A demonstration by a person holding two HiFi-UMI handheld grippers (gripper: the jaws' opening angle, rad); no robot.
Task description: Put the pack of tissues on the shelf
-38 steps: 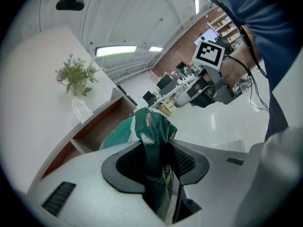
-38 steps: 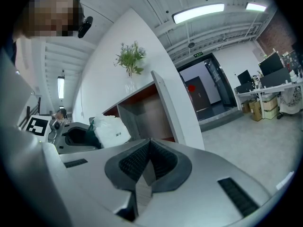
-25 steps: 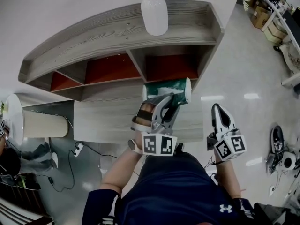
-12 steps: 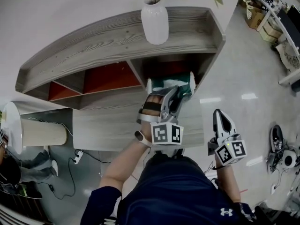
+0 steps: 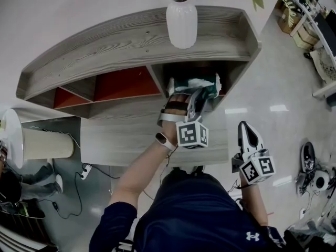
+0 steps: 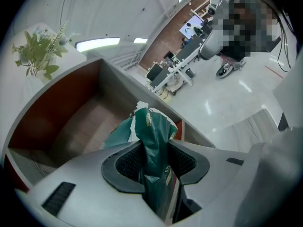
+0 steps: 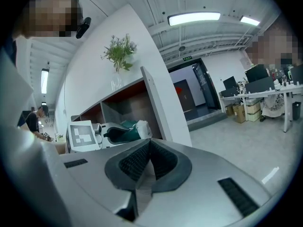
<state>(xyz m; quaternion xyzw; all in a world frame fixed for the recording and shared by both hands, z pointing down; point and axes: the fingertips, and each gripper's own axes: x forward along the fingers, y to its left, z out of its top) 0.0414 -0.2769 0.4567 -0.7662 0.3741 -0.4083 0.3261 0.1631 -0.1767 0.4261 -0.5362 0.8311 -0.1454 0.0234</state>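
Shelf (image 5: 105, 46): grey wood-grain unit against a white wall, with a raised edge round its top.
On top: white vase (image 5: 181, 25) with green stems, upright, toward the right end.
Compartments: open-fronted, split by upright dividers, red backs showing.
Lower board (image 5: 121, 135): same grey wood, jutting forward below the compartments.

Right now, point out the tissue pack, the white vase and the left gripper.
tissue pack (image 5: 203, 85): head view, green wrapper.
white vase (image 5: 181, 24): head view, its body.
left gripper (image 6: 155, 166): left gripper view, between its fingertips.
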